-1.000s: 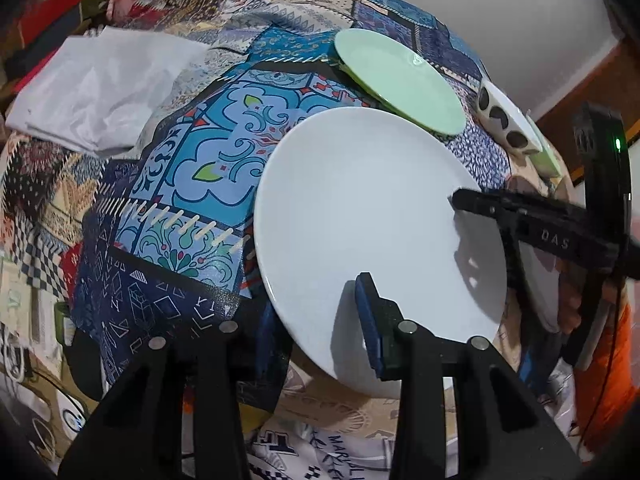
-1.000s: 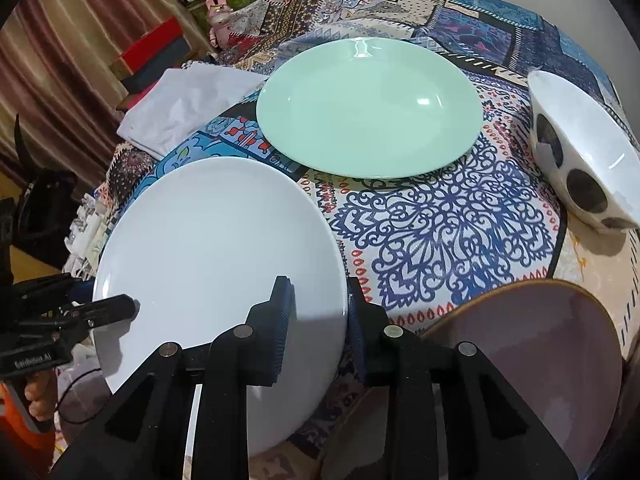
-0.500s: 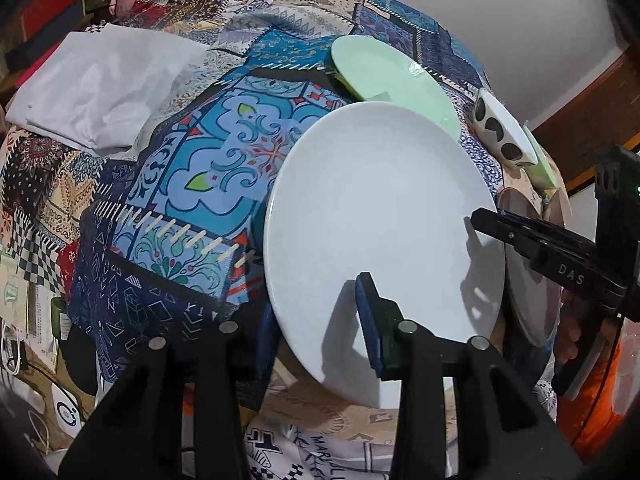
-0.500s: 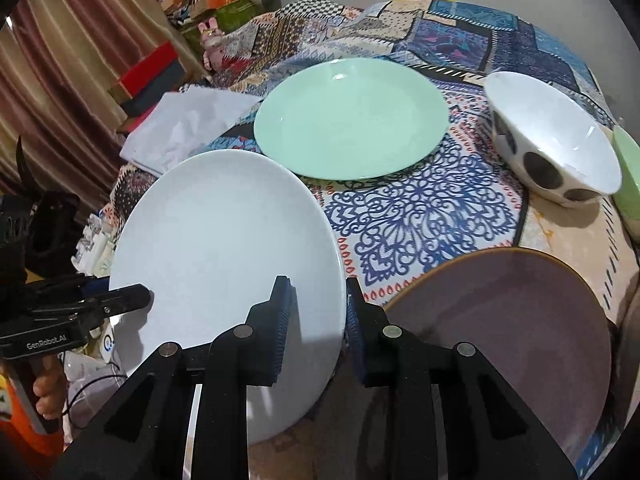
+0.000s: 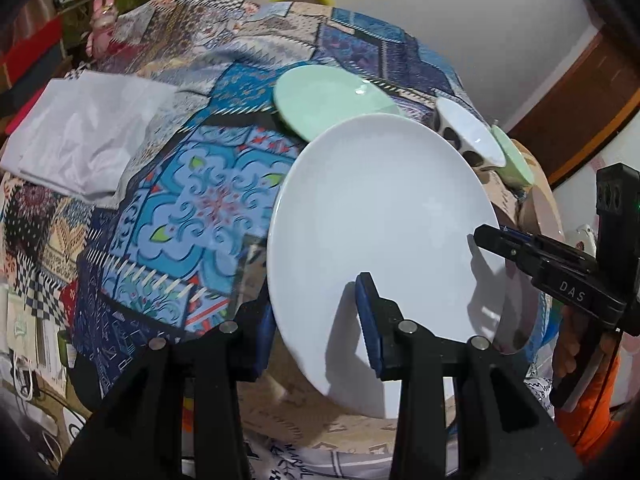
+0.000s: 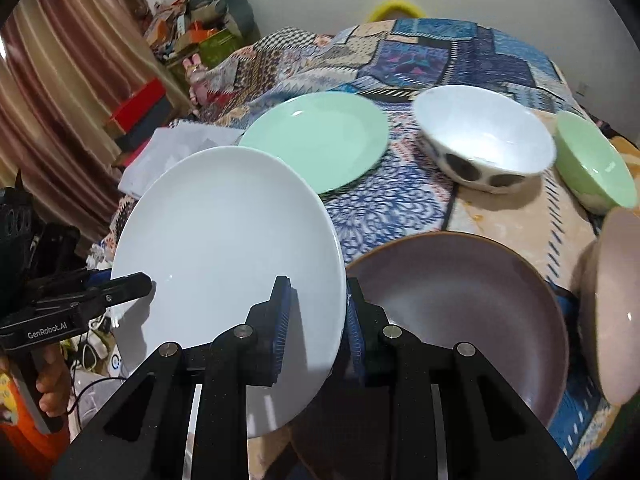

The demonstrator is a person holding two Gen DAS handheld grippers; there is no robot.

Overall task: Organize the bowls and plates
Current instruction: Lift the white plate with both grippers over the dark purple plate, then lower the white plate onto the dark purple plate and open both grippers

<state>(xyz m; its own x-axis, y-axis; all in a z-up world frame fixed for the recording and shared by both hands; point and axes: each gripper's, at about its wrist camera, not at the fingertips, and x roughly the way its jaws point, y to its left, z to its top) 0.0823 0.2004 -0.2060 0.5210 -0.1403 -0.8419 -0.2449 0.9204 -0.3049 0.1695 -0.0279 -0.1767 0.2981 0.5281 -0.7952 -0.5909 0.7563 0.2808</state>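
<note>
- Your left gripper (image 5: 316, 308) is clamped on the near-left rim of the white plate (image 5: 380, 216); one blue pad lies on the plate's face, the other is tucked behind the rim and mostly hidden.
- Your right gripper (image 6: 316, 312) pinches the opposite rim of the same plate, jaws narrow, one pad on top and one underneath.
- The white plate is tilted, clear of the patterned cloth (image 5: 192, 208), held between your two grippers; in the left wrist view its lower edge is cut off by the gripper body.
- That plate covers part of the mint green plate (image 6: 320, 144) in both views; whether they touch cannot be told.
- The brown plate (image 6: 460, 304) lies just right of the white one; its near edge is hidden behind your right gripper.
- The spotted white bowl (image 6: 484, 140) and the green bowl (image 6: 592, 164) stand side by side further back; the green one is partly blocked by a pale pinkish dish (image 6: 616, 304) at the right edge, blurred and cut off.
- A white folded sheet (image 5: 88, 132) lies on the cloth at far left.
- Only fingers of your hand (image 6: 48, 380) show below the left gripper's handle.
</note>
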